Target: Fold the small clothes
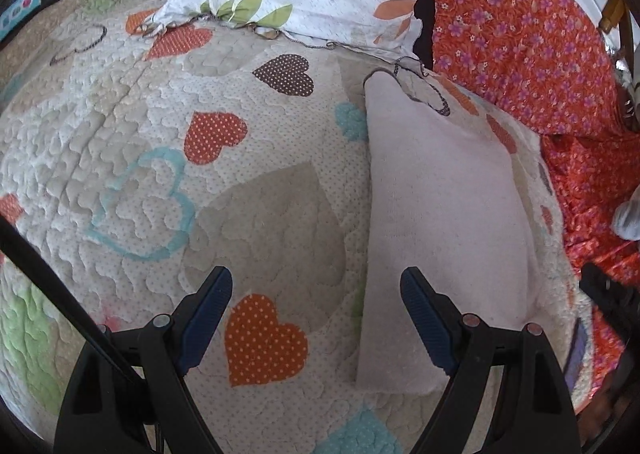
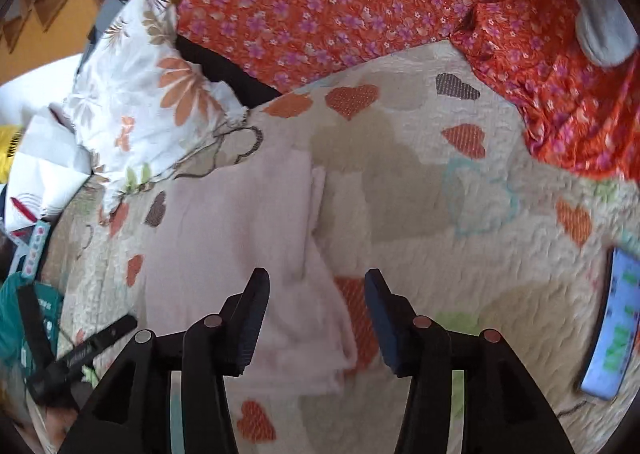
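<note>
Both our left tongs [image 1: 316,318] and right tongs [image 2: 316,322] stand apart, empty. The folded pink cloth [image 1: 440,214] on the bed [image 1: 260,214] could spring open if we snag its edge

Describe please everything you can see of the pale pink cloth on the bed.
The pale pink cloth looks soft, knitted or fleecy, plain, without print. It lies flat on the heart-patterned quilt, folded into a long narrow shape; layered edges show along one side in the right wrist view. No fingers grip it; both grippers are open above it.
</note>
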